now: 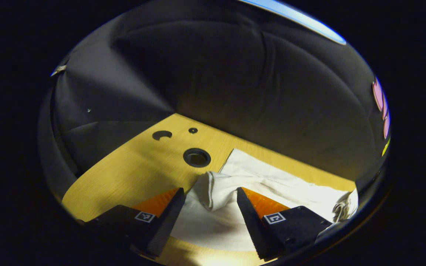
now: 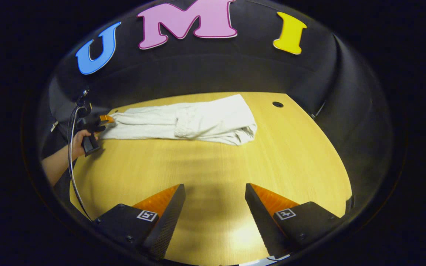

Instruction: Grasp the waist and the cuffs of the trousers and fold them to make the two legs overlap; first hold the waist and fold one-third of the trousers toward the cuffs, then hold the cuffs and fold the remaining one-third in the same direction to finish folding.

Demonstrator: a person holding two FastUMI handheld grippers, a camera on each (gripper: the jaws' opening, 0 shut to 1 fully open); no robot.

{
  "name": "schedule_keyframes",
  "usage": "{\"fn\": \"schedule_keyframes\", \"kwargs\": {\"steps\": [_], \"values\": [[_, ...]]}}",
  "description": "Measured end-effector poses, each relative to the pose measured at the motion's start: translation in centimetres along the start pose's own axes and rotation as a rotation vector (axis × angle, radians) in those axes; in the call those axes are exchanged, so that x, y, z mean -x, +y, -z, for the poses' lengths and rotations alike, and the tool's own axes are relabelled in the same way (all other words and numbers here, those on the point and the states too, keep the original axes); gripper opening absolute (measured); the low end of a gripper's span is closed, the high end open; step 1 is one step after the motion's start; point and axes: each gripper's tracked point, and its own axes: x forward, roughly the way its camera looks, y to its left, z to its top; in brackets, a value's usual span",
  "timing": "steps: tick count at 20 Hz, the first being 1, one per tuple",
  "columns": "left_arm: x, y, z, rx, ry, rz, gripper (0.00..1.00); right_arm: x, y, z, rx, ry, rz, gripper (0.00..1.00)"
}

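Left gripper [image 1: 211,194] is seen spread open around a bunched end of the trousers [image 2: 183,120], not yet clamped. Legs appear already overlapped along the table [image 2: 216,177] far edge; both thirds-folds are judged outstanding. Right gripper [image 2: 215,190] hangs open, well apart. No containers noted.
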Motion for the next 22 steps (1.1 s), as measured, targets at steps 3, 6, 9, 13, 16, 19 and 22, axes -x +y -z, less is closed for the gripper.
{"fn": "schedule_keyframes", "kwargs": {"steps": [3,6,9,13,16,19,22], "values": [[-0.4,0.0,0.2,-0.213,0.024,-0.097,0.78,1.6,-1.7,0.4,-0.003,0.018,0.024,0.99],[-0.8,-0.8,0.5,-0.202,0.020,-0.061,0.60,2.1,-2.2,-1.3,-0.039,-0.018,0.025,0.99],[-0.8,-1.5,0.7,-0.190,0.026,-0.029,0.37,2.3,-2.4,-1.4,-0.037,-0.030,0.023,0.99],[-0.6,-1.7,0.5,-0.126,0.012,-0.021,0.14,2.1,-2.8,-0.4,-0.065,-0.012,0.028,0.99],[0.1,-1.5,0.8,-0.012,0.019,-0.020,0.07,2.5,-3.9,-0.1,-0.087,-0.022,0.045,0.99],[2.2,-2.6,-0.9,0.086,-0.010,0.019,0.06,2.8,-5.8,-1.0,-0.097,-0.047,0.069,0.99],[5.0,-4.8,-4.2,0.140,-0.094,0.078,0.06,3.2,-7.1,-1.8,-0.137,-0.076,0.074,1.00]]}}
